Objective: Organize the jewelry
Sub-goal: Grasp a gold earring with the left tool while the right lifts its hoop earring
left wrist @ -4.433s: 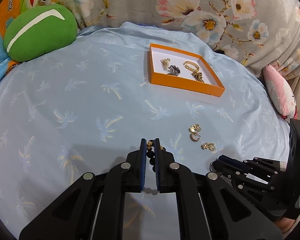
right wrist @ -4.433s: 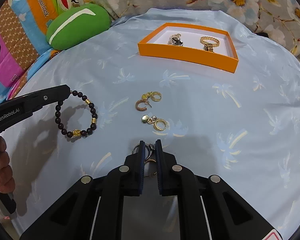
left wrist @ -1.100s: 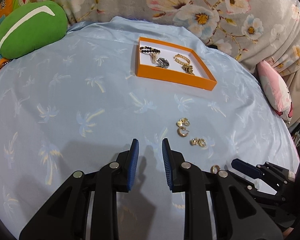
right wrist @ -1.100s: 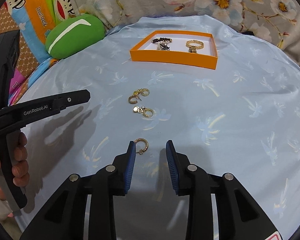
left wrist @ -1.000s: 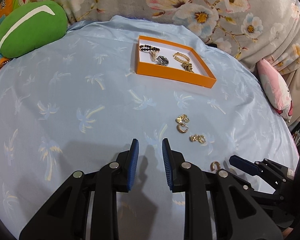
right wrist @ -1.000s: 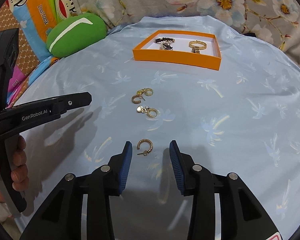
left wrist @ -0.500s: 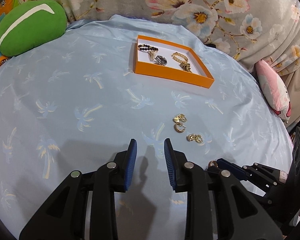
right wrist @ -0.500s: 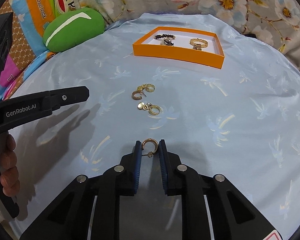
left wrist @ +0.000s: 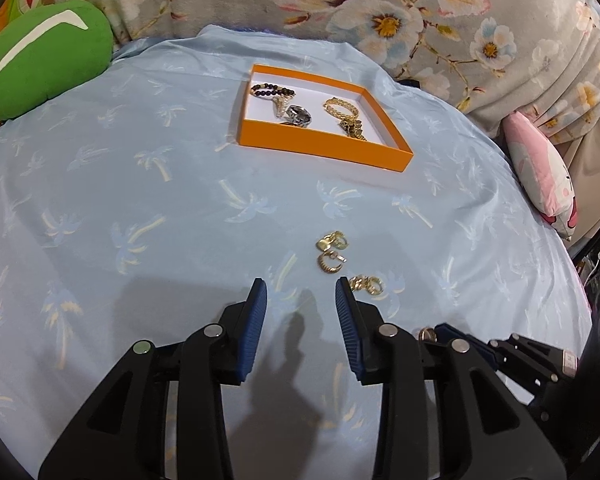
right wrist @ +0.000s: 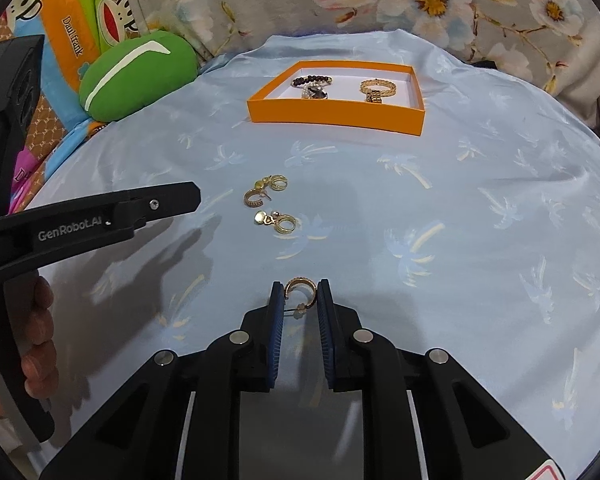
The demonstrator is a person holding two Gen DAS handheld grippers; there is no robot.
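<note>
Gold, ribbed and C-shaped: a small hoop earring (right wrist: 300, 289) pinched between the blue-padded fingers of the right gripper (right wrist: 299, 296), curve pointing forward past the tips, post lying crosswise between the pads. Clenched on the hoop, then, though hard to tell whether lifted clear of the pale blue palm-print cloth (right wrist: 480, 240) or just touching it. Straight ahead at twelve o'clock, well apart from the tips: the shallow orange cardboard tray with white floor (right wrist: 332, 114), long axis running nine to three, already holding a dark beaded bracelet (right wrist: 311, 79), a gold chain bracelet (right wrist: 378, 88) and a dark stone piece (right wrist: 316, 94). Between tray and gripper, near eleven o'clock, three more gold earrings in a loose cluster (right wrist: 270, 204) on the cloth. Left gripper (left wrist: 301, 300) released, fingers wide apart and empty, low over the cloth; from that side the same cluster (left wrist: 342, 260) just beyond the tips at one o'clock, the tray (left wrist: 320, 148) at twelve. Likely next: a straight forward carry from the right hand over the near wall of the tray, since that hand has the hoop; left hand nearer the cluster for a following pick. Small, thin grip on a curved rim, so liable to slip or twist.
</note>
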